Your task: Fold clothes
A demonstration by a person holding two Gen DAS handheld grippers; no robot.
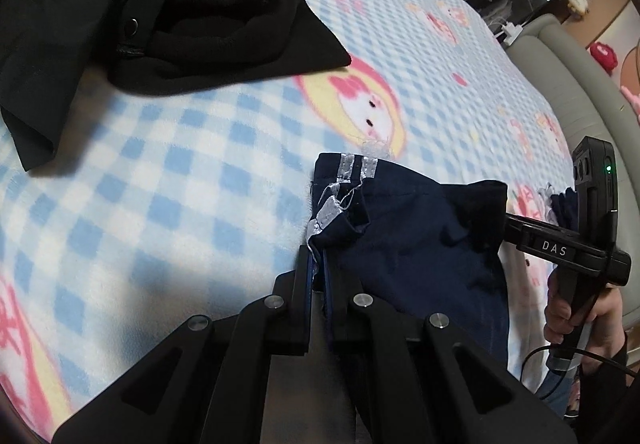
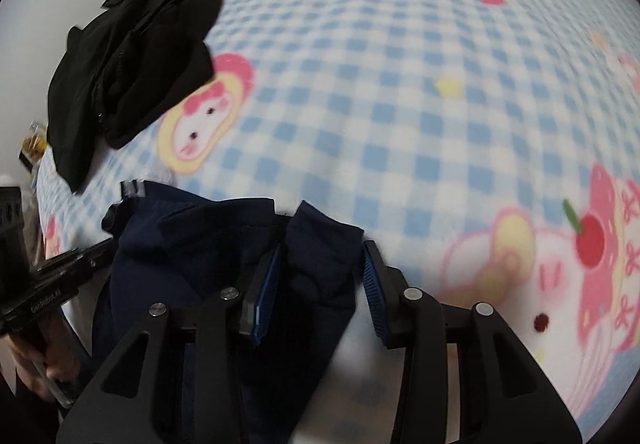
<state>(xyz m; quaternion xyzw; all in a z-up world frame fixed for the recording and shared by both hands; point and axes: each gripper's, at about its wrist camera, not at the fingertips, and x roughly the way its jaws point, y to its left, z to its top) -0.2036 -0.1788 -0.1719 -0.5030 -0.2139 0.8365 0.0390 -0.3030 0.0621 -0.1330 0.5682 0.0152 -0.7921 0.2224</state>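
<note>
Left wrist view hides a good deal: the black linkage of the left hand-held gripper (image 1: 318, 268) covers the lower part of the navy garment (image 1: 416, 240), so where the cloth ends below cannot be made out. Its jaws are pinched nearly together on the garment's edge, just under the frayed grey stripes (image 1: 358, 165). On the right, the other tool is only partly seen, its body cut by the frame, with a hand (image 1: 576, 316) wrapped round the grip and a cable trailing below.

From the right wrist view the right hand-held gripper (image 2: 320, 276) stands partly open, a bunched fold of the navy cloth between the blue pads (image 2: 374, 292); the left pad seems to touch the cloth, but the right one shows a pale gap, so I cannot tell whether it grips. This view is blurred throughout.

The garment lies at the near edge of the bed, on a blue-checked blanket (image 2: 400, 103) with pink cartoon prints. Ahead and to the right the blanket is open and flat. A black jacket (image 1: 132, 7) lies heaped at the far left, well apart from the navy piece. A grey padded bed frame (image 1: 560, 83) curves along the right side, with cluttered shelves beyond it.
</note>
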